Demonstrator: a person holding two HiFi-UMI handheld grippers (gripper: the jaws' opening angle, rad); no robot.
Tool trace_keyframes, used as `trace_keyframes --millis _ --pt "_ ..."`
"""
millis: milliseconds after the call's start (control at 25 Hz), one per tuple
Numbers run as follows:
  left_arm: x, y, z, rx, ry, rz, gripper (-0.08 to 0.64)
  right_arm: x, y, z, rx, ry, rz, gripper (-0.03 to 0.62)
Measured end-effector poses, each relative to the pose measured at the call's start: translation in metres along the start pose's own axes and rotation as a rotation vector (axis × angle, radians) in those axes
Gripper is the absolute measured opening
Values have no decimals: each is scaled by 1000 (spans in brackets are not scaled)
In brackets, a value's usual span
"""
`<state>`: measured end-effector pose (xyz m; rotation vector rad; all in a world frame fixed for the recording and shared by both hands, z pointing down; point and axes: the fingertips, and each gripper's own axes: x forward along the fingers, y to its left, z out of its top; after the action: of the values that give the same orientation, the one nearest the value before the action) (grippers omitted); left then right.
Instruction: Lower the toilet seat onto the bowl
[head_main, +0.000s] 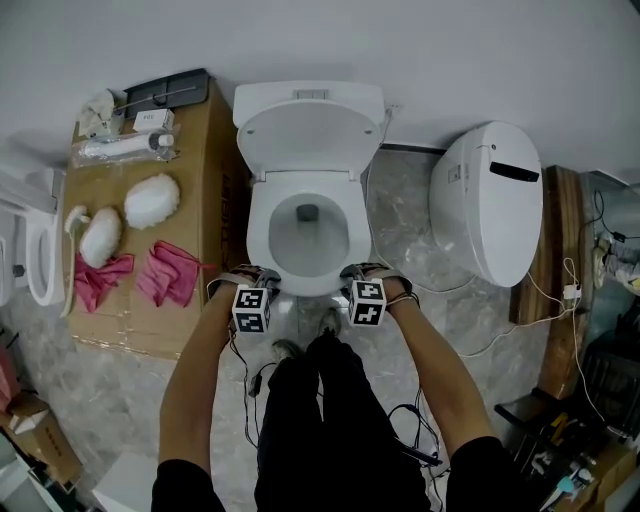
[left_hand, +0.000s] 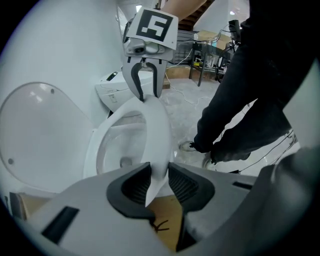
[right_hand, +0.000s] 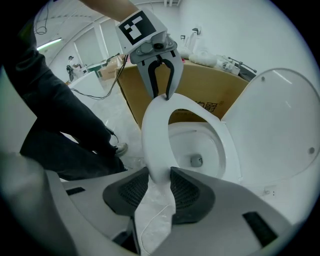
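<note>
I see the white oval plastic toilet seat (head_main: 258, 232) lying flat over the white ceramic bowl (head_main: 308, 240), with its rounded white lid (head_main: 308, 135) raised behind it. My left gripper (left_hand: 159, 184) straddles the seat's front rim. Its claw is spread wide and the ribbed pads are not squeezing the plastic. The right gripper (right_hand: 152, 187) sits near it on the same front rim, its claw just as wide around the edge. Both point steeply down. A brown cardboard box (head_main: 190, 215) stands just beside the toilet.
</note>
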<state>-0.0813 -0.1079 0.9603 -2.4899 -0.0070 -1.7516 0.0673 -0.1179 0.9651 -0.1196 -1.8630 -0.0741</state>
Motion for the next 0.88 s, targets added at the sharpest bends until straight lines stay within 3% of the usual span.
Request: trace_keyframes --millis 280,440,640,760,840,880 --pt "45 -29 -13 0 -20 -28 117 47 21 -14 11 28 5 166" --pt "69 -31 -22 11 -21 6 115 72 29 -21 31 36 -1 169" --pt "98 -47 -31 1 -19 -60 112 101 36 -29 69 35 10 167" --pt "114 -50 -35 -9 -8 -63 110 115 37 -33 117 23 9 160" --pt "126 -52 -39 -25 -1 -65 109 122 31 -33 177 -8 -23 121" --pt "132 -54 -41 -34 2 -68 107 124 26 -32 209 -27 -51 45"
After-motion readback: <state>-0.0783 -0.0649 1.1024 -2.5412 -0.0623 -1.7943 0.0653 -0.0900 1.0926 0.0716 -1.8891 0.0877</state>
